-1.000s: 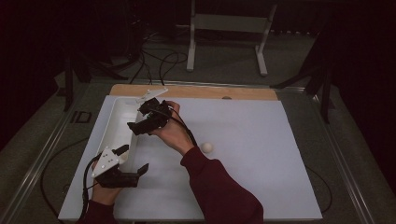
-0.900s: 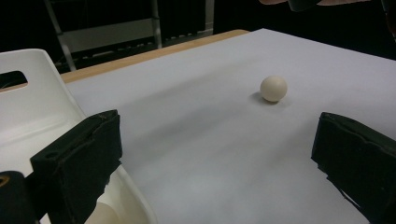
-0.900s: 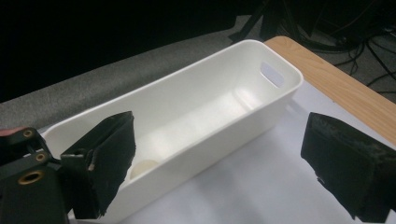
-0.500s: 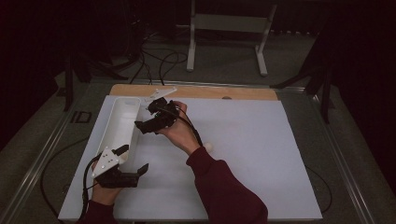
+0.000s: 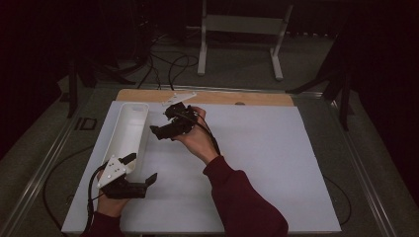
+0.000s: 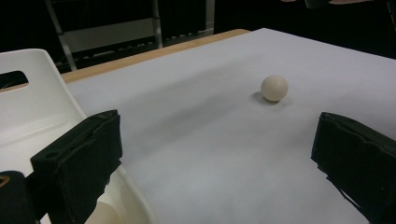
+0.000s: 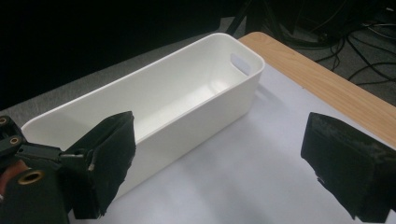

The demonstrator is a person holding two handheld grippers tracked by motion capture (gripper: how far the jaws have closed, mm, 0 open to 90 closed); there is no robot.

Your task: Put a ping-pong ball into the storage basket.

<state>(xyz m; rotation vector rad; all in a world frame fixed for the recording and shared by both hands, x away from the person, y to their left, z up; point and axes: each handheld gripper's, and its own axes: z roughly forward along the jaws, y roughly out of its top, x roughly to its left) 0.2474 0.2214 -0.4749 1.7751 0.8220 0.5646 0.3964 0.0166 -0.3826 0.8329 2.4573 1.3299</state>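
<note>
White bin point(image 7: 187, 93) looked empty inside; ball point(image 6: 274, 87) sat on counter point(image 5: 257, 158). Left gripper point(image 5: 141, 170) and right gripper point(image 5: 165, 123) fingers both spread open, holding nothing.

Overhead cam fwd-down; two tong cams.

A dim lab or recording studio: a white-topped table point(image 5: 257, 163), loose floor cables point(image 5: 170, 66) at eleven o'clock, a metal stand point(image 5: 242, 29) at twelve.

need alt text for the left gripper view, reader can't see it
A small cream ball rests alone on the white table, ahead of the left hand-held gripper, whose black jaws stand wide apart. A white bin sits at the left edge.
</note>
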